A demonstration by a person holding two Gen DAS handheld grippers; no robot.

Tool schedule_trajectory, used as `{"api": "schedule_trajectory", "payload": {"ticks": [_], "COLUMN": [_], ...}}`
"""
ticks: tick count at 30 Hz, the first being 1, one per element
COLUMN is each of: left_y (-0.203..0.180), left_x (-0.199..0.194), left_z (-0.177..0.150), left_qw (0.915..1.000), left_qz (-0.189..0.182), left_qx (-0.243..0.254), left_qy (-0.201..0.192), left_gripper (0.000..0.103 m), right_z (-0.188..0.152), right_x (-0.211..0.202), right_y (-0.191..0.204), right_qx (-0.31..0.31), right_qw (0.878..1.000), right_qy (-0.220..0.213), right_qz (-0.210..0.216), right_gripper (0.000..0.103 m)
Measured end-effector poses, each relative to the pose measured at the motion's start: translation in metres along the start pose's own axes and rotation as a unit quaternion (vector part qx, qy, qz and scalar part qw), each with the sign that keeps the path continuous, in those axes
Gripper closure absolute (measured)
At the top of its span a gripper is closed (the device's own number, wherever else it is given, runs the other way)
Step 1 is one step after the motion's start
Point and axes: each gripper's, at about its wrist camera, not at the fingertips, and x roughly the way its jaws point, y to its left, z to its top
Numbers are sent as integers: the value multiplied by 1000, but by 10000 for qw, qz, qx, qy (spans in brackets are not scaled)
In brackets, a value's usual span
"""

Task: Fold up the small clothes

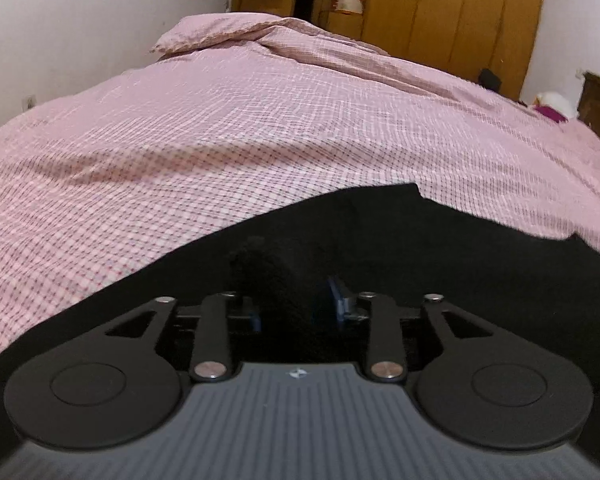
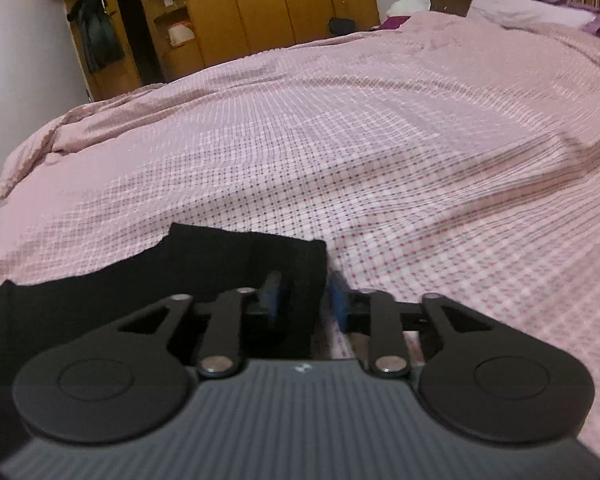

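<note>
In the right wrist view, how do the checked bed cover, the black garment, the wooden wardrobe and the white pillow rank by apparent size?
1. checked bed cover
2. black garment, though it lies nearest the camera
3. wooden wardrobe, far away
4. white pillow, far away

Black garment [image 2: 204, 276] lies on pink checked bedspread [image 2: 380, 168].

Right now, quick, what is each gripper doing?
Left gripper: open, a fold of the black garment between its fingers.
Right gripper: open, the garment's edge between its fingers.
</note>
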Motion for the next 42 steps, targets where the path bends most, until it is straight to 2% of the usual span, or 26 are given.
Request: {"api": "schedule_trajectory", "payload": {"ticks": [2,8,13,17,20,30,34,42], "left_y": [8,18,18,19,28,58,72,105], "left_x": [-6,-33,-55,-77,-94,-139,-156,-172], "left_z": [3,5,1,-7,-15,-42,-54,-68], "left_qw": [9998,9995,9996,9988,9988,9961,9952,9920], "left_qz": [13,105,242,415,445,765,856,966], "left_qx": [-179,-249,-27,212,150,283,293,683], "left_qy": [45,139,152,141,165,348,374,446], "left_gripper": [52,49,47,46,42,30,24,19], "right_z": [-4,-23,-50,-55,-52,-65,-75,-100], "right_x": [-18,-57,-53,-53,-62,-130,-157,-184], "right_y": [-4,1,2,-3,0,8,13,28], "right_qx": [-68,-216,-401,-149,-91,-365,-439,-549], "right_qw": [9999,9986,9972,9981,9984,9979,9973,9959], "right_qy": [40,249,510,403,451,328,263,310], "right_qz": [66,404,365,433,329,422,528,641], "right_gripper": [60,60,60,59,59,58,44,44]}}
